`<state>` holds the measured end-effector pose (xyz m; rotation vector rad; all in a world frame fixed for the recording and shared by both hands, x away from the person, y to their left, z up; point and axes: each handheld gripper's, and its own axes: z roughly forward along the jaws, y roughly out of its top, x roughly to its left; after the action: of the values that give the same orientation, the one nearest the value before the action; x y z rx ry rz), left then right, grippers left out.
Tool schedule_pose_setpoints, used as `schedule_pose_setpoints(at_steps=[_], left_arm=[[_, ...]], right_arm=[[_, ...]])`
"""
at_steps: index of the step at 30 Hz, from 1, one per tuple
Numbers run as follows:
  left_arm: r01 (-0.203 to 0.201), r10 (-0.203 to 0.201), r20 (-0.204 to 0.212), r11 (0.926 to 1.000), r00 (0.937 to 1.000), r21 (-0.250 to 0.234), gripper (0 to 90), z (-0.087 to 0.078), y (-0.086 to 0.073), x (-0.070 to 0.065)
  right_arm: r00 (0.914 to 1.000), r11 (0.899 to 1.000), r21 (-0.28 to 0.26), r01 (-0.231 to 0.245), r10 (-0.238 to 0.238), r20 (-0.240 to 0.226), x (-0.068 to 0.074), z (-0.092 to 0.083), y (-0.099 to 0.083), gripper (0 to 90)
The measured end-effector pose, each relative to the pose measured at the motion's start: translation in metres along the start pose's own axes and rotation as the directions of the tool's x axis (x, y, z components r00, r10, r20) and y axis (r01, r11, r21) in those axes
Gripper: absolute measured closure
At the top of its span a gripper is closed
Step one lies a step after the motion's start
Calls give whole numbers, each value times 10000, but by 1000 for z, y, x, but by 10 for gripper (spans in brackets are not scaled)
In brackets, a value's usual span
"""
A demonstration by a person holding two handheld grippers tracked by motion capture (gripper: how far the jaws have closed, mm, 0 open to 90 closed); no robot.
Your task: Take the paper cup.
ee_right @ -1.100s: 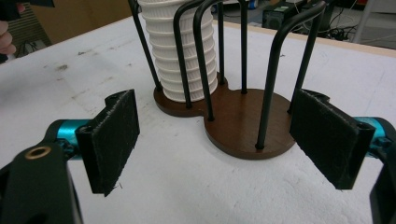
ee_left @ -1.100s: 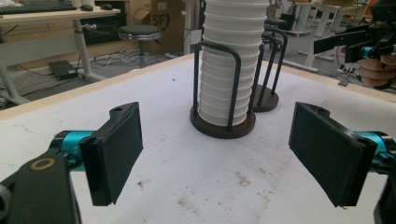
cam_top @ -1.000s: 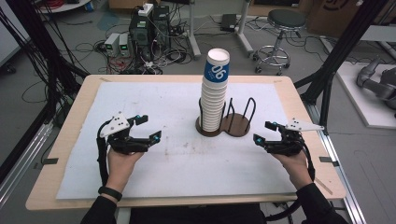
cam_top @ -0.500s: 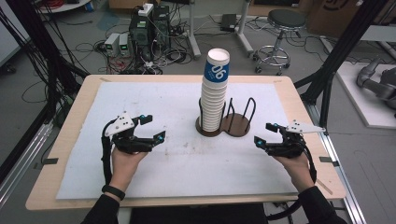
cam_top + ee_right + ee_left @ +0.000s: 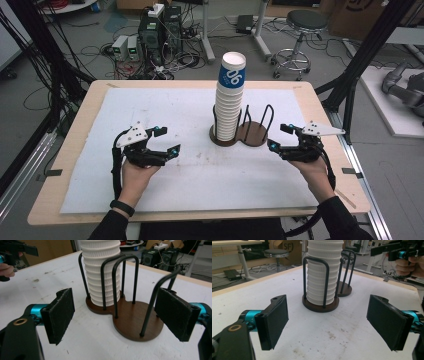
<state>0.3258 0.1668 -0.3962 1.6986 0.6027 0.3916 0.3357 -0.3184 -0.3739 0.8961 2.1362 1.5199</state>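
Cup stack point(image 5: 229, 102) stands tall in left bay of two-bay wire holder point(image 5: 243, 134), mid tabletop point(image 5: 90, 122), top cup blue-printed; right bay bare. Left gripper point(image 5: 165, 141) released, jaws apart, nothing between, aimed at stack from well to its left, above white mat point(image 5: 165, 105). Right gripper point(image 5: 278, 137) likewise released and empty, near holder's right side. Judgement: work at starting point, no cup lifted yet; all moving of cups from stack left to do
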Motion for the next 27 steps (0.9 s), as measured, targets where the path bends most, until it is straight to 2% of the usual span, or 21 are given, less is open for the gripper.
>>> schedule_pose_setpoints(at_steps=[8,16,27], left_arm=[[84,-85,63,9999,9999,85,175,1,-2,0],[61,-65,213,9998,9998,163,175,4,-3,-1],[107,-117,380,9996,9992,258,175,7,-4,-2]], right_arm=[[9995,9997,-110,212,-214,-239,0,15,22,167],[9979,9983,-493,316,-343,-546,1,31,45,166],[9957,9972,-515,544,-581,-726,3,57,72,166]])
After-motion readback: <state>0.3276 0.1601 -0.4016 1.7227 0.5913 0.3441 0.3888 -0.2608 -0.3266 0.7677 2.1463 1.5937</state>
